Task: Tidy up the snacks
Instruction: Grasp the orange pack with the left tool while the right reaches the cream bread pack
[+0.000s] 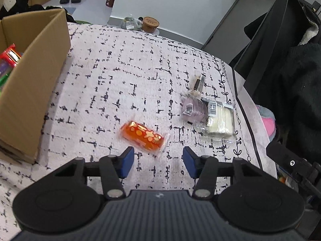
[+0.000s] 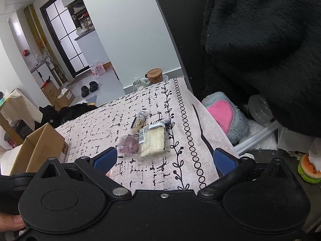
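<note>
Lying just beyond the empty, spread left tool (image 1: 157, 161): orange snack (image 1: 143, 136).

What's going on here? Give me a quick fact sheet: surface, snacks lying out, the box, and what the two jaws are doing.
surface: patterned tablecloth
loose snacks: orange packet, purple packet, cream wafer pack, small dark bar
box: cardboard box at left, colourful packets already inside
left gripper: jaws open, empty, nearest the orange packet
right gripper: jaws open, empty
</note>
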`<state>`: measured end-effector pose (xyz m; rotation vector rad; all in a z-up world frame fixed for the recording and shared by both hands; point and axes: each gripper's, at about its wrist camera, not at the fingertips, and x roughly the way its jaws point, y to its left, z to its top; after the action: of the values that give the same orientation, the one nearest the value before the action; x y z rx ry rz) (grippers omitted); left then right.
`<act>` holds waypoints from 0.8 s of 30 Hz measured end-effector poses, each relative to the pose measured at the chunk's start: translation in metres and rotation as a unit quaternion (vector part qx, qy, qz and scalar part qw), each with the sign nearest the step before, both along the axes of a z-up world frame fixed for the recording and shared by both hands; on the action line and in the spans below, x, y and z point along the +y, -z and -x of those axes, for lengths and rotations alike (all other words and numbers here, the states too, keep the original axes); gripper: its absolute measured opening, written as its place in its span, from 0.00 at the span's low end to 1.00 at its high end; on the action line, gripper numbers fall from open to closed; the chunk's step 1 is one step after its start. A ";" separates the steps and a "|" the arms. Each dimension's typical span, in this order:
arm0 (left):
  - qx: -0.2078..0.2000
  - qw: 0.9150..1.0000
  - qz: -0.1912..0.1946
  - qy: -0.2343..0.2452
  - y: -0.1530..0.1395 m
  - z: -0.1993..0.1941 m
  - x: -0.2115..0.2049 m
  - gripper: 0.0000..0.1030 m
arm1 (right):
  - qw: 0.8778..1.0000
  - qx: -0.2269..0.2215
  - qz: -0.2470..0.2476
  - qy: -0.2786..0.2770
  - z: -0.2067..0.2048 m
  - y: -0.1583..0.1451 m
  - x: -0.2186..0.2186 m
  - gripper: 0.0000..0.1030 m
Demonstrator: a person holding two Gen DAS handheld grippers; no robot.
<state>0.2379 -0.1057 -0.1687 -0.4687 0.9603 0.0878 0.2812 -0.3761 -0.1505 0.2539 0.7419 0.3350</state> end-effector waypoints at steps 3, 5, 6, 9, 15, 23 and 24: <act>0.001 1.000 0.008 0.010 0.006 -0.003 -0.002 0.51 | 1.000 0.003 0.003 -0.002 0.000 0.002 0.001 1.00; 0.001 1.000 0.011 0.009 0.009 -0.004 -0.002 0.51 | 1.000 0.006 0.004 -0.003 0.000 0.002 0.002 1.00; 0.000 1.000 0.012 0.007 0.011 -0.005 -0.001 0.51 | 1.000 0.006 0.005 -0.003 0.000 0.002 0.002 1.00; -0.001 1.000 0.014 0.001 0.015 -0.008 0.001 0.51 | 1.000 0.007 0.009 -0.003 -0.001 0.002 0.003 1.00; -0.006 1.000 0.012 -0.006 0.020 -0.018 0.007 0.51 | 1.000 0.011 0.017 -0.005 -0.004 0.001 0.007 1.00; -0.018 0.999 0.023 -0.016 0.024 -0.028 0.014 0.51 | 0.999 0.022 0.032 -0.022 -0.018 0.006 0.021 0.86; -0.019 0.999 0.022 -0.016 0.024 -0.029 0.013 0.51 | 0.999 0.026 0.032 -0.024 -0.020 0.008 0.023 0.84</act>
<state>0.2672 -0.0923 -0.1931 -0.5250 0.9181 0.0867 0.3014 -0.3528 -0.1586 0.1840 0.8091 0.3505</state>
